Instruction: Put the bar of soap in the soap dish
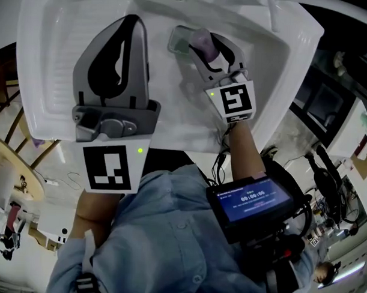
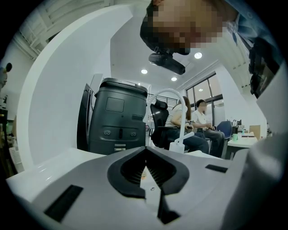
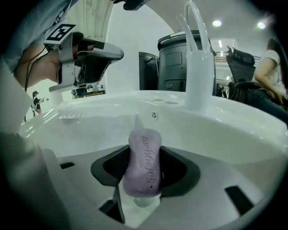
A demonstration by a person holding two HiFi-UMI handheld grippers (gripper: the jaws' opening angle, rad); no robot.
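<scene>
Soap first: the lilac bar (image 3: 144, 164) is not lying in the dish; it sits pinched in the right gripper (image 1: 206, 50), embossed face toward that gripper's camera, with the 2 jaws pressing on its 2 long edges at about mid-length and its far end poking out past the tips. We judge it light and stiff, yet slick along those rounded edges and soft enough to dent, so a firm but modest squeeze at the middle, where the bar is narrowest, seems the safest hold; a grip near either end could let it squirt free. From the head view the translucent soap dish (image 1: 178, 40) lies just beside the bar at its 9 o'clock, on the floor of the white sink (image 1: 54, 60); whether the bar already hangs over the dish or only next to it we cannot tell. A pale patch under the bar in the right gripper view may be that dish. Beyond the bar at 1 o'clock rises the faucet (image 3: 198, 58). Out at 8 o'clock the left gripper (image 2: 145, 152) hovers above the sink's left side, its jaws brought together on nothing.
</scene>
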